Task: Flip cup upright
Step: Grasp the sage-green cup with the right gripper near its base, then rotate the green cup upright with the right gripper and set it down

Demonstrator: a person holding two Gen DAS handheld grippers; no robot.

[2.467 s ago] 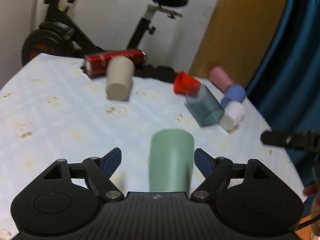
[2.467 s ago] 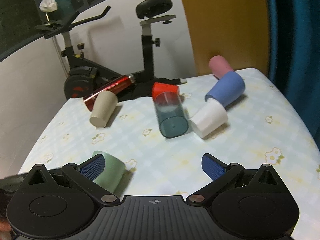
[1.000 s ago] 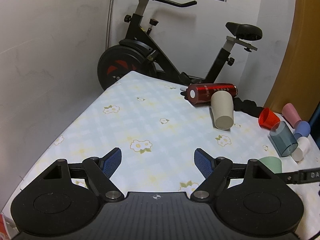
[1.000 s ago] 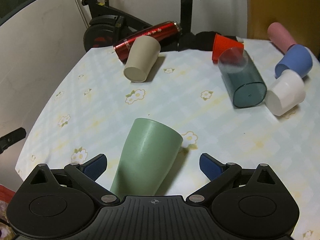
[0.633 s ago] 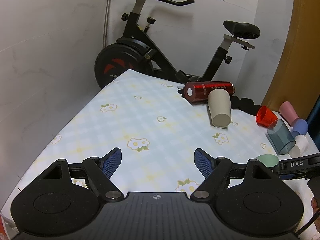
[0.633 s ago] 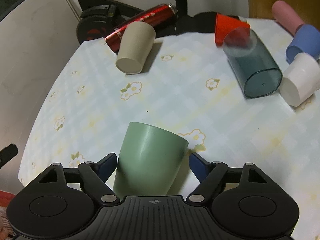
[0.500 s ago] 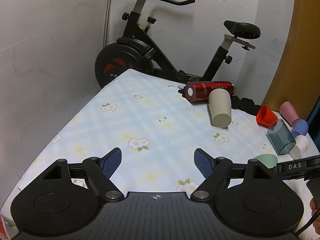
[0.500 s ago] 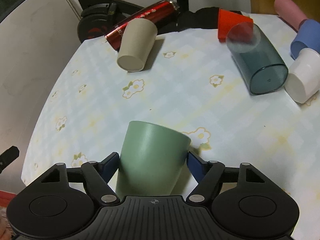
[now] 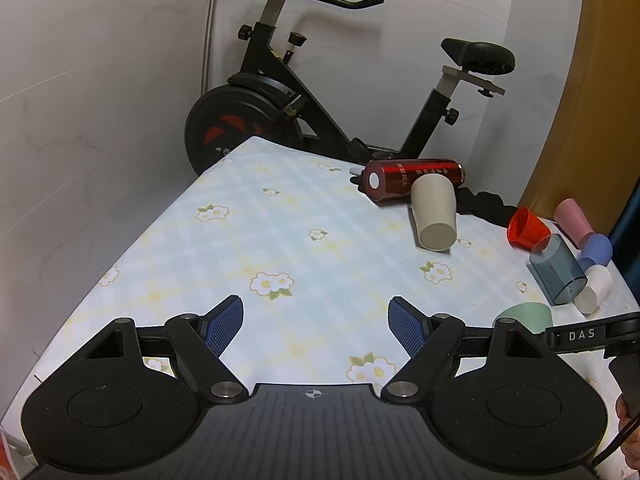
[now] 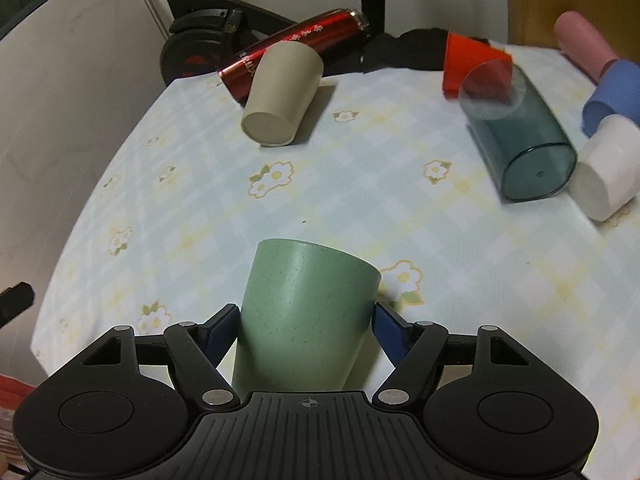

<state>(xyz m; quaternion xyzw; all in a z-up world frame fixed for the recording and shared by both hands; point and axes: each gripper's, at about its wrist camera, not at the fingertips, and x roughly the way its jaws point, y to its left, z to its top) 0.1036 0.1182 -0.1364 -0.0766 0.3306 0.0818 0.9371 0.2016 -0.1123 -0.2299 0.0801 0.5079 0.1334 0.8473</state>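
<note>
Right gripper (image 10: 306,322) pinches the green cup (image 10: 302,316), blue pads pressed on both its flanks; cup stands on the surface (image 10: 360,200) near its front edge, wider closed end toward the far side, whether base or rim is down cannot be told. Beyond the green cup, a broad bare stretch of flowered cloth; the surface's left edge curves close by the cup. Far from the green cup: beige cup (image 10: 280,96) on its side against the red bottle (image 10: 296,46); to the cup's far right the red cup (image 10: 468,64), teal tumbler (image 10: 520,140), white cup (image 10: 608,168), blue cup (image 10: 612,100), pink cup (image 10: 580,44), all lying down in a touching cluster near the right edge. Left gripper (image 9: 316,324) spread wide, nothing between its fingers, over the near left corner, well apart from the green cup (image 9: 524,314). Left view alone shows the exercise bike (image 9: 320,92) behind the surface and the cup's top peeking above the gripper arm; right view alone shows the pinch.
</note>
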